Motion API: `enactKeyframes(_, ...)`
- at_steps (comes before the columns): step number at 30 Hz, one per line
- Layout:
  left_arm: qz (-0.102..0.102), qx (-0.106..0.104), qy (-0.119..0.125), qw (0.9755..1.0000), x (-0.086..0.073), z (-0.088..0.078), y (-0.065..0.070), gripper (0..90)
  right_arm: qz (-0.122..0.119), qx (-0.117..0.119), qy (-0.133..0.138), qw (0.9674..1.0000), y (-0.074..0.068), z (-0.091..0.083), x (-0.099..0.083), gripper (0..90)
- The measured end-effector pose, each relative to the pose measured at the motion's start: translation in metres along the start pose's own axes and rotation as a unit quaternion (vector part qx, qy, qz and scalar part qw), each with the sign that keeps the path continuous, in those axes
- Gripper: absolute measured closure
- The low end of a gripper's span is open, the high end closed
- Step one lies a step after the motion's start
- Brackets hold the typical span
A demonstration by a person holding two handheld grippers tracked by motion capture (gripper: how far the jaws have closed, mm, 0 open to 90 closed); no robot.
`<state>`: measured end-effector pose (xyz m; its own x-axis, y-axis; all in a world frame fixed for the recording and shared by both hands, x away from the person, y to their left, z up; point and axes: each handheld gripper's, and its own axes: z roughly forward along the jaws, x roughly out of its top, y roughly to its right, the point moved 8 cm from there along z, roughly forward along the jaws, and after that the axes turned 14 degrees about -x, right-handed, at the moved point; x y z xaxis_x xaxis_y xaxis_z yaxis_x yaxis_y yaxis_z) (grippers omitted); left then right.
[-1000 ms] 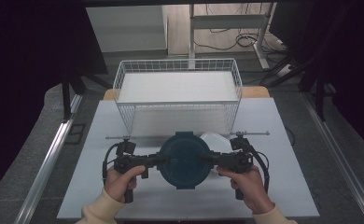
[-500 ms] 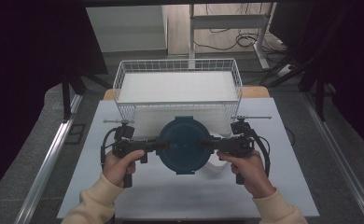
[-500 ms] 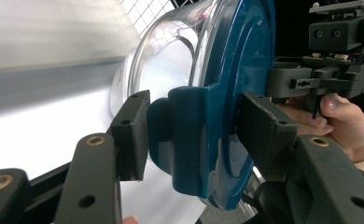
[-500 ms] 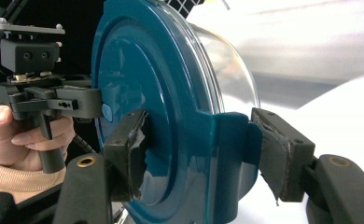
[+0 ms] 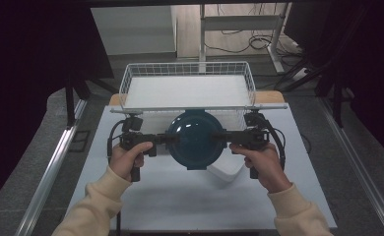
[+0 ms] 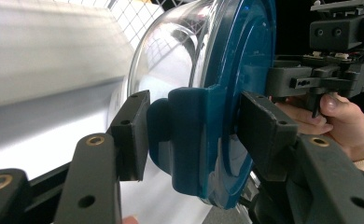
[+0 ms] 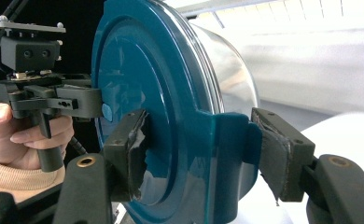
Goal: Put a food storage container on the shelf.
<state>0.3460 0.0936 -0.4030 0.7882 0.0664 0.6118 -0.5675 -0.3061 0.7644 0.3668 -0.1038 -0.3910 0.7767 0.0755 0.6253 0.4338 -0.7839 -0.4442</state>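
The lidded bowl hangs between the left gripper and right gripper, above the table, just before the wire basket, seemingly over a white container.

There are two grippers, the left gripper and the right gripper, and each one has two black jaws. Two hands hold them, one hand on the left and one hand on the right, both in cream sleeves, so two sleeves. Between the grippers I count one container: one clear bowl with one blue lid. The lid has two side clips, one clip at the left gripper and one clip at the right gripper. Behind stands one white wire basket. There is one white table, and on it one white object, partly hidden under the container.
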Motion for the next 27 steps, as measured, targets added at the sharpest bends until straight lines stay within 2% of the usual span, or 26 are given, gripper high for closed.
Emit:
enactKeyframes(15,0.008,0.002,0.002,1.0,0.022,-0.007,0.01,45.8,-0.013,0.002,0.006,0.9999,-0.009,-0.005,0.025,38.5)
enactKeyframes(27,0.019,0.005,-0.003,0.9998,0.042,-0.008,0.02,45.9,-0.014,0.007,0.012,0.9998,-0.012,-0.014,0.042,38.6)
